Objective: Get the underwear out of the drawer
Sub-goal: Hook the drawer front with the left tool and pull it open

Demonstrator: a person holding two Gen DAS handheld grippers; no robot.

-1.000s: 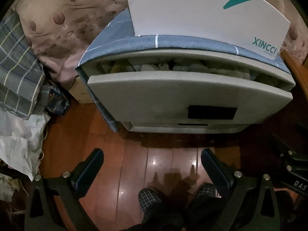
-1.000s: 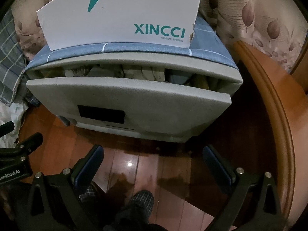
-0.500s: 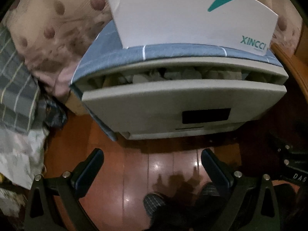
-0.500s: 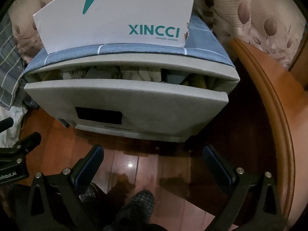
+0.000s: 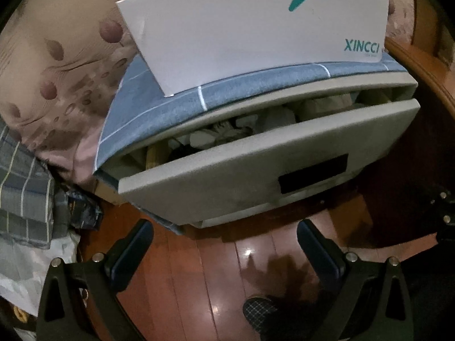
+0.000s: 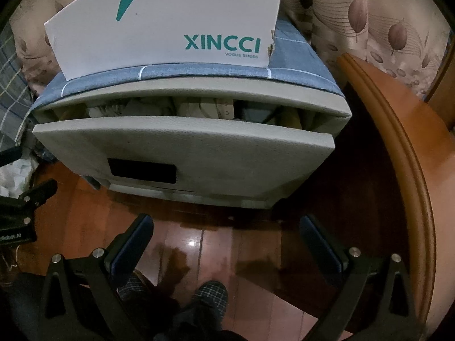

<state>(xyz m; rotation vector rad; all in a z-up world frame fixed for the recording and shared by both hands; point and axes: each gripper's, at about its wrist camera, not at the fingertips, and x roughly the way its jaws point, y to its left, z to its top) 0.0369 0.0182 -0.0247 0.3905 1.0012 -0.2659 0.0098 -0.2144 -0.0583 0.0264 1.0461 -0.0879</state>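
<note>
One white box (image 6: 165, 25) printed "XINCCI" and, smaller, "VOGUE SHOES", with one teal mark, stands on the blue cloth (image 6: 295, 65) covering one grey cabinet (image 6: 199, 88). One drawer (image 6: 184, 145), pulled partly out of the cabinet, holds crumpled pale underwear (image 5: 227, 133) in a heap behind its front panel; pieces cannot be counted. Two grippers, left gripper (image 5: 224, 244) and right gripper (image 6: 226, 241), each spread wide and holding nothing, hang over the wooden floor (image 6: 256, 255) in front of the drawer, apart from it.
</note>
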